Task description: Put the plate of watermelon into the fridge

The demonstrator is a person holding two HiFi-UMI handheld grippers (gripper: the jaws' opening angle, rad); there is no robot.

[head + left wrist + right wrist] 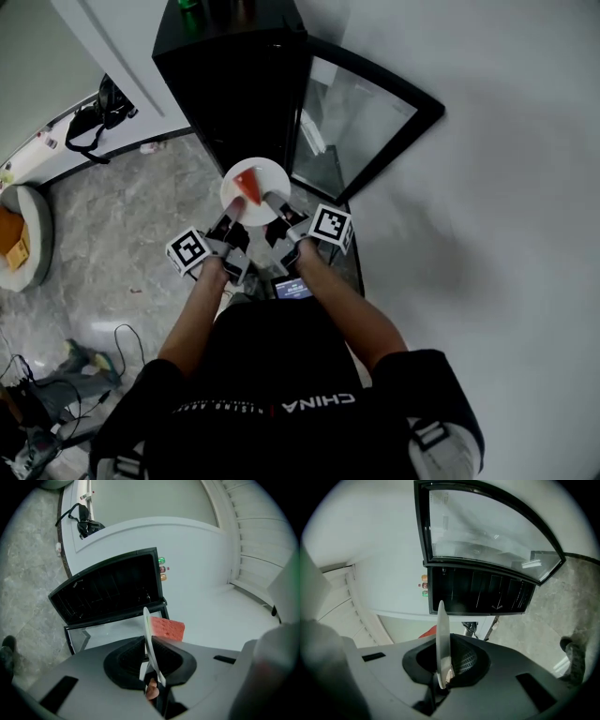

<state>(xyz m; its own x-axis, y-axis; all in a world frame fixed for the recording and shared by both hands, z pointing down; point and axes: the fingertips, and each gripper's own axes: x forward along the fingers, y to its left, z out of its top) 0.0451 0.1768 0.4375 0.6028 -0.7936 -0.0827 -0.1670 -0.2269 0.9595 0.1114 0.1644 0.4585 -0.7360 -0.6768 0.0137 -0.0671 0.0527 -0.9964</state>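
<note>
A white plate [255,183] with a red watermelon wedge [247,184] is held in the air in front of the black fridge [230,84]. The fridge's glass door [361,117] stands open to the right. My left gripper [234,210] is shut on the plate's near-left rim and my right gripper [278,203] on its near-right rim. In the left gripper view the plate [149,634] shows edge-on between the jaws, with the watermelon [168,629] to its right and the fridge's dark inside [110,590] behind. The right gripper view shows the plate edge [442,639] clamped and the open fridge [480,595] ahead.
A green bottle [190,9] stands on top of the fridge. A round cushion [23,234] lies on the marble floor at the left, and cables [66,375] at the lower left. A black bag [94,117] sits on a white ledge. A white wall is to the right.
</note>
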